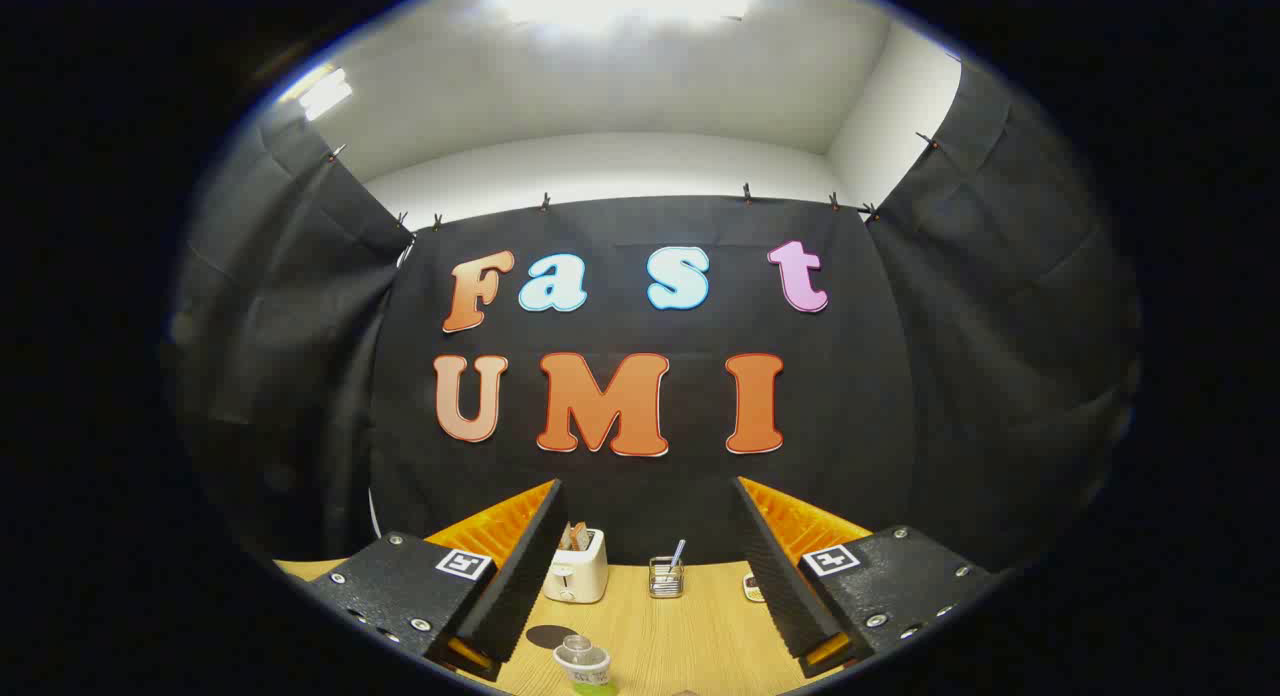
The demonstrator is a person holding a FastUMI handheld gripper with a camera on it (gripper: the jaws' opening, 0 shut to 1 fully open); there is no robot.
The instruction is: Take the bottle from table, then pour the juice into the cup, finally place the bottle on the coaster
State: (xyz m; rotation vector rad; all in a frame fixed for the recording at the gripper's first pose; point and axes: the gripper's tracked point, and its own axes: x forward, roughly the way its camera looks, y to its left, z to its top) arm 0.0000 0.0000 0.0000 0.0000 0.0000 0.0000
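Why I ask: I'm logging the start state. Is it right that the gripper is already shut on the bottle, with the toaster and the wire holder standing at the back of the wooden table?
Not quite. In the gripper view the gripper is open, its fingers spread wide and touching nothing; the bottle stands free between them, low down. The toaster and wire holder do stand at the back of the wooden table.

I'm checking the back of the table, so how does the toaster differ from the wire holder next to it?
The toaster is a pale solid box with bread poking from its top; the wire holder is a see-through metal mesh with a thin stick leaning out. The toaster is the bigger and wider, the holder smaller. Both stand upright on the wooden table near the black cloth, beyond the open gripper, untouched.
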